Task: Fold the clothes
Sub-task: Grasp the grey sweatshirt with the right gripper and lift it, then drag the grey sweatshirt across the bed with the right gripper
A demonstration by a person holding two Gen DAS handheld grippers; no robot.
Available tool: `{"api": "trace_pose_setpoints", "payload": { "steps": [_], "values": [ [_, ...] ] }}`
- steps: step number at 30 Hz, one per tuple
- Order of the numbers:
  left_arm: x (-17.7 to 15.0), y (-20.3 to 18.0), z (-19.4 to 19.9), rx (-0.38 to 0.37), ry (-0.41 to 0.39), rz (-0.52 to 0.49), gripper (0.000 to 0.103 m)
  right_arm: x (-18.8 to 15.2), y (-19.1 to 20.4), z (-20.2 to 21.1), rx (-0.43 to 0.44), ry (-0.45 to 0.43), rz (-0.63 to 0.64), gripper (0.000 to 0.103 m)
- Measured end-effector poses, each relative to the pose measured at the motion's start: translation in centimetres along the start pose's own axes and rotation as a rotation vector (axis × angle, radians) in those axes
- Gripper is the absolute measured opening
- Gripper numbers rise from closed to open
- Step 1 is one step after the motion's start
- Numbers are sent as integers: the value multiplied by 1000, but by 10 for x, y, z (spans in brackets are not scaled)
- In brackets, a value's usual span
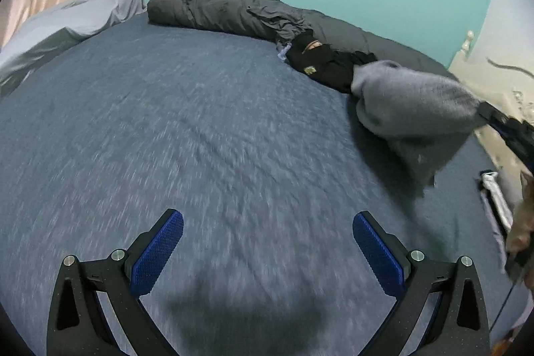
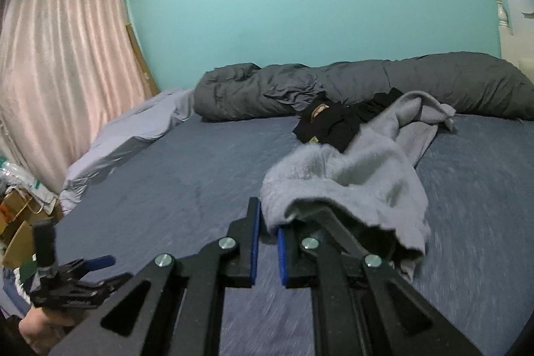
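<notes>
Right wrist view: the right gripper (image 2: 267, 224) pinches a grey sweatshirt (image 2: 350, 175) by its edge over the bed (image 2: 167, 189), a thin hold that may slip, while the left gripper (image 1: 267, 252) hangs spread and empty.

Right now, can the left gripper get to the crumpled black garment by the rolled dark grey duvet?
Probably yes. The left gripper is open over bare blue bedsheet, and nothing lies between it and the black garment; the grey fleece garment sits off to the right.
</notes>
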State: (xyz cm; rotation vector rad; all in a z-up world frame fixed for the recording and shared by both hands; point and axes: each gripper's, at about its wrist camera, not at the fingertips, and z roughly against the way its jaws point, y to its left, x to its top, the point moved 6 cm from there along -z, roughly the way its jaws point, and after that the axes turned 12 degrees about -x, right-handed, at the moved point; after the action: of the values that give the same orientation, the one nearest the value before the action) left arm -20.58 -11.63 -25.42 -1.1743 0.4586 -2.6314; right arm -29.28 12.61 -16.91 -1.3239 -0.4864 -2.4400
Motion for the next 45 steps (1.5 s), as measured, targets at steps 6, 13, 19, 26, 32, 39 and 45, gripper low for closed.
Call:
{"api": "trace_pose_setpoints", "payload": {
  "steps": [6, 13, 19, 26, 32, 39, 45],
  "values": [
    [-27, -13, 52, -18, -23, -14, 103, -10, 23, 82, 31, -18, 10, 8],
    [-46, -3, 83, -5, -63, -5, 103, -16, 40, 132, 38, -4, 84, 8],
    [-60, 12, 76, 0, -46, 4, 103, -57, 66, 74, 36, 158, 74, 8],
    [-71, 30, 53, 28, -16, 2, 103, -114, 114, -22, 100, 338, 55, 12],
    [-77, 42, 33, 58, 14, -2, 103, -132, 101, -23, 114, 364, -63, 32],
    [-78, 58, 27, 81, 26, 17, 103, -131, 22, 24, 60, 278, -284, 54],
    [-83, 59, 27, 85, 25, 7, 103, -157, -54, 32, -163, 289, -384, 66]
  ]
}}
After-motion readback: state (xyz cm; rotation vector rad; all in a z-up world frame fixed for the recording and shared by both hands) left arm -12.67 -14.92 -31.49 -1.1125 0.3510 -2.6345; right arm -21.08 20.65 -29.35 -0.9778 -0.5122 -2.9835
